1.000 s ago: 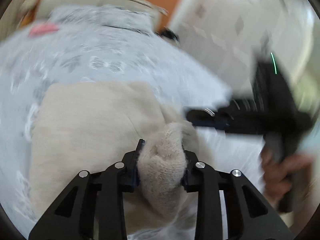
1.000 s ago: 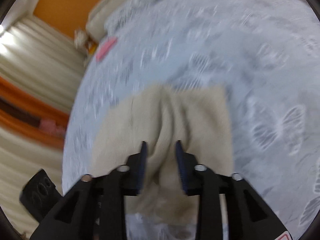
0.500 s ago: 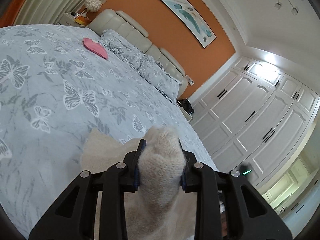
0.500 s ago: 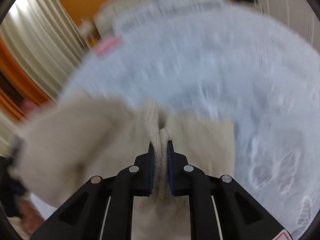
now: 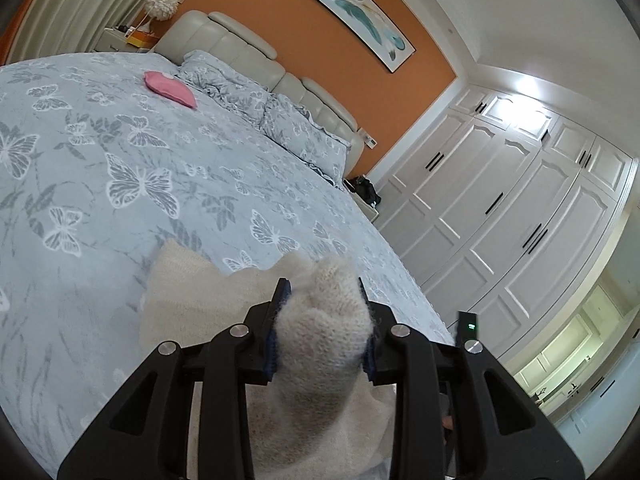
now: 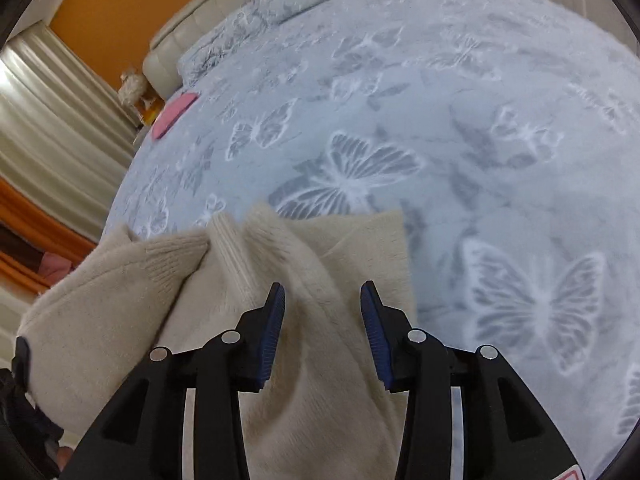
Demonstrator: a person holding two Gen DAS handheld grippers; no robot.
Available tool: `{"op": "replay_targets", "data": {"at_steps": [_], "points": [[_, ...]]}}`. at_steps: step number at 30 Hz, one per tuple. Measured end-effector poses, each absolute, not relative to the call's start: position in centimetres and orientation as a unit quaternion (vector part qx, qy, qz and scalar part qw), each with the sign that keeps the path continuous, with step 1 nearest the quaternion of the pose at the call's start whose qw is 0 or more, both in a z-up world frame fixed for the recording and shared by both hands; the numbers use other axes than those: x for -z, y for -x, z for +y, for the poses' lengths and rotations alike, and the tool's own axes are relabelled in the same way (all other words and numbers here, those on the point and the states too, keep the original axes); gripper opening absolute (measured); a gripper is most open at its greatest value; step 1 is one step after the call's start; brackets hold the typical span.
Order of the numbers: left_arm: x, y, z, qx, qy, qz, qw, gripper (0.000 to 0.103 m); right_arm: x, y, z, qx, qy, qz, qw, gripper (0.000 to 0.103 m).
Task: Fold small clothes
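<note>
A cream knitted garment point(image 5: 192, 300) lies at the near edge of a bed with a grey butterfly-print cover point(image 5: 120, 160). My left gripper point(image 5: 322, 312) is shut on a thick bunch of the knit point(image 5: 320, 332) and holds it raised. In the right wrist view the same garment point(image 6: 328, 360) lies under and between the fingers of my right gripper point(image 6: 322, 304), which is open, its blue pads point(image 6: 274, 332) apart over the cloth. The garment's left part point(image 6: 100, 300) is lifted towards the left gripper.
A pink item point(image 5: 170, 88) lies far up the bed near the pillows point(image 5: 296, 128) and headboard point(image 5: 224, 40). White wardrobes point(image 5: 500, 220) stand to the right of the bed. Curtains point(image 6: 52, 112) hang on the far side. The butterfly cover point(image 6: 480, 140) stretches wide beyond the garment.
My right gripper has gone from shut on a fold of the knit to open. My left gripper stays shut on its bunch and has lifted it, tilting up towards the headboard.
</note>
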State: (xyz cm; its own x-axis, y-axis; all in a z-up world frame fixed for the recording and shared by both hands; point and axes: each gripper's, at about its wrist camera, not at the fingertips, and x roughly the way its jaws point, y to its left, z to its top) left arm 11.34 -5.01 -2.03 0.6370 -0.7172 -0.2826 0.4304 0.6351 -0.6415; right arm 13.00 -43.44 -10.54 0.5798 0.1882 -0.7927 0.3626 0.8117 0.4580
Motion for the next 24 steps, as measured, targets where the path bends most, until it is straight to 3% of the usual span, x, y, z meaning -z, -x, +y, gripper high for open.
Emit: {"op": "replay_targets", "data": {"at_steps": [2, 3, 4, 8, 10, 12, 15, 17, 18, 20, 24], "points": [[2.2, -11.3, -5.3, 0.333, 0.267, 0.27, 0.863, 0.03, 11.3, -14.1, -41.9, 0.042, -0.276, 0.478, 0.833, 0.039], [2.3, -11.5, -5.3, 0.333, 0.266, 0.27, 0.864, 0.03, 11.2, -14.5, -41.3, 0.041, -0.26, 0.48, 0.837, 0.014], [2.3, -11.5, -5.4, 0.332, 0.264, 0.271, 0.864, 0.03, 10.7, -14.6, -40.7, 0.038, -0.253, 0.477, 0.841, 0.009], [2.3, -11.4, -5.5, 0.332, 0.262, 0.271, 0.865, 0.031, 6.7, -11.7, -43.7, 0.047, -0.333, 0.378, 0.862, 0.007], [2.4, -11.5, -5.6, 0.333, 0.261, 0.272, 0.864, 0.031, 9.0, -11.4, -45.2, 0.164, -0.281, 0.431, 0.842, 0.015], [2.6, -11.5, -5.9, 0.335, 0.259, 0.279, 0.862, 0.031, 11.2, -11.4, -45.2, 0.237, -0.225, 0.487, 0.81, 0.015], [2.9, -11.4, -6.4, 0.34, 0.255, 0.287, 0.858, 0.031, 9.1, -9.7, -44.4, 0.211, -0.26, 0.446, 0.83, 0.019], [2.8, -11.2, -6.6, 0.341, 0.25, 0.286, 0.86, 0.031, 6.6, -9.9, -42.8, 0.162, -0.285, 0.418, 0.848, 0.038], [2.8, -11.2, -6.6, 0.341, 0.249, 0.285, 0.86, 0.031, 5.9, -10.4, -42.0, 0.142, -0.28, 0.412, 0.855, 0.053], [2.7, -11.1, -6.6, 0.341, 0.25, 0.286, 0.86, 0.031, 5.2, -12.1, -40.1, 0.127, -0.232, 0.409, 0.873, 0.049], [2.7, -10.9, -6.3, 0.336, 0.243, 0.282, 0.865, 0.032, 7.2, -15.8, -40.4, 0.173, -0.137, 0.448, 0.866, 0.053]]}}
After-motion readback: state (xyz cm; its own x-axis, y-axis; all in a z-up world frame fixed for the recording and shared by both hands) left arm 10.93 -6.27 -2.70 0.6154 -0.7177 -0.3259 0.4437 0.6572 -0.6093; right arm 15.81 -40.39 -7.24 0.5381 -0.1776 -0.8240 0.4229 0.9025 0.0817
